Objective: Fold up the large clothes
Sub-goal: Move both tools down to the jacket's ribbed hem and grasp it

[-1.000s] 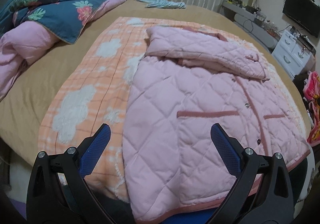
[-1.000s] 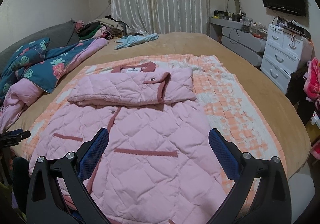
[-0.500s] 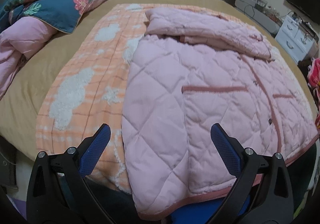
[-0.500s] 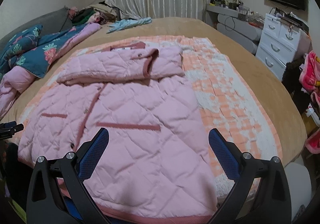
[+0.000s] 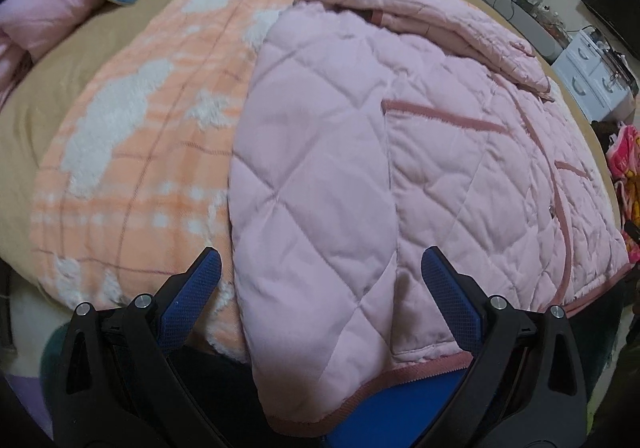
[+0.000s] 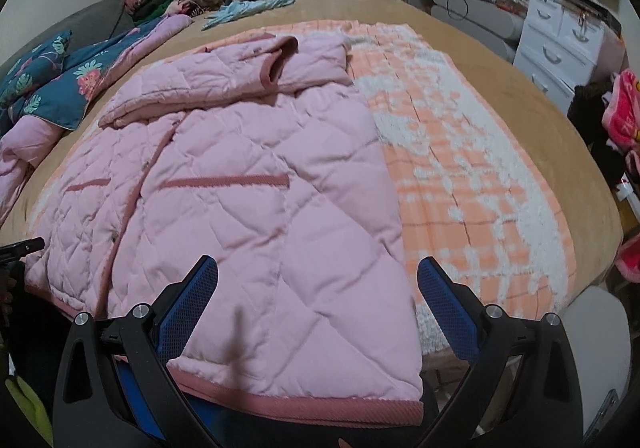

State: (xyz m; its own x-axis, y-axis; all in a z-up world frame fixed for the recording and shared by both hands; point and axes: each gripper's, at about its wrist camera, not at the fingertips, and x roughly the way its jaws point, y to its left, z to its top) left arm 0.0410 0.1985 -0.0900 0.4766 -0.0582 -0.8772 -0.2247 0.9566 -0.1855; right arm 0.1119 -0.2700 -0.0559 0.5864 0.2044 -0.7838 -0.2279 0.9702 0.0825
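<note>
Lying flat on a peach checked blanket [image 5: 132,152] over the bed [image 6: 532,116], the pink quilted jacket [image 5: 360,152] has one sleeve [image 6: 224,80] folded across its chest. Left hand-held gripper [image 5: 320,284]: fingers spread wide, empty, poised over the jacket's near left hem corner, blanket just to its left. Right hand-held gripper [image 6: 318,288]: likewise spread wide and empty, poised over the near right hem corner, blanket to its right. A floral quilt [image 6: 64,72] lies far left, white drawers [image 6: 560,40] far right.
</note>
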